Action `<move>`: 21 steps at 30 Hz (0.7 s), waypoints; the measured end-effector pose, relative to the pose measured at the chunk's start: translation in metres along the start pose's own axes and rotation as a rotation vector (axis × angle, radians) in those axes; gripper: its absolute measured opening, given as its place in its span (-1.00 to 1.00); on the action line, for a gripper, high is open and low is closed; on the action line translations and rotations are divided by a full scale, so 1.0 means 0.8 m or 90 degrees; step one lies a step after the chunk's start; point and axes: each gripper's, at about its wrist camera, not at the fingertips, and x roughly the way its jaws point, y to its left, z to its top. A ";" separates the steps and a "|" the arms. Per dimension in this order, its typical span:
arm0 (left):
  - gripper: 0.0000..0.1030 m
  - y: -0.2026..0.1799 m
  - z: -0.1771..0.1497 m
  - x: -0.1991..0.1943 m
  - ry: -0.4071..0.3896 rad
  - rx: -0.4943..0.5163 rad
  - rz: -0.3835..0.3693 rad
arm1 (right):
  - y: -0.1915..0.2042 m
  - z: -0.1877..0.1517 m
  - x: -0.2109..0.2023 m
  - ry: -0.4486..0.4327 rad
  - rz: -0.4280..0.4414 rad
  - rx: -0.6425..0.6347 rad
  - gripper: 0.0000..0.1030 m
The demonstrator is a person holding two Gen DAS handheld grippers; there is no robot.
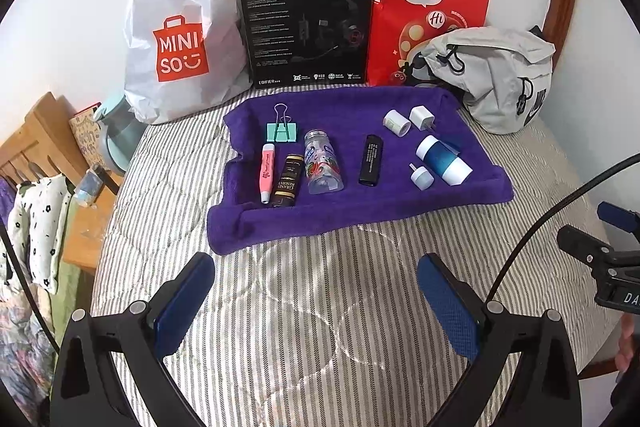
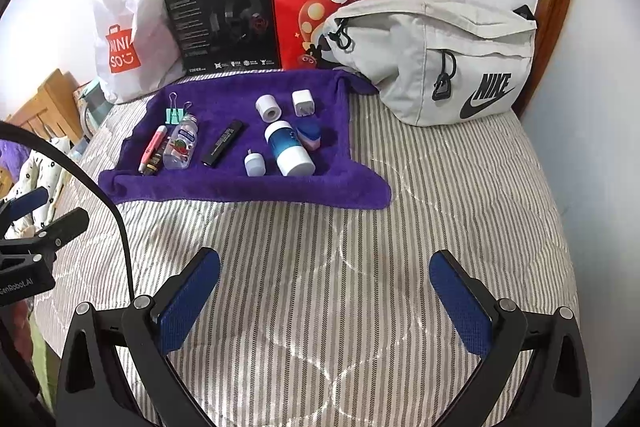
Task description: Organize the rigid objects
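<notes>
Hovering with jaws apart over the bed, the left tool (image 1: 316, 307) and right tool (image 2: 324, 303) face light, stiff items; the rounded clear bottle (image 1: 323, 163) looks slippery, best pinched across its middle.

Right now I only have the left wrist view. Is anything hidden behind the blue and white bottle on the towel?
Observer: Yes. A small pink and blue block lies against the far side of the blue and white bottle, on the purple towel.
Operator: Right gripper state? I only see its edge.
Observer: The right gripper is open and empty, over the striped bedding, short of the towel.
Operator: Any marking on the grey bag?
Observer: The grey bag shows a complete black Nike logo on its front.
</notes>
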 end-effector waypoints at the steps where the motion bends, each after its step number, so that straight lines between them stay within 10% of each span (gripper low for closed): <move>1: 0.98 0.000 0.001 0.000 0.000 -0.001 0.001 | 0.001 0.000 0.000 -0.001 -0.001 0.000 1.00; 21: 0.98 -0.002 0.001 -0.007 -0.005 0.003 -0.002 | 0.005 -0.004 -0.009 -0.009 -0.004 -0.014 1.00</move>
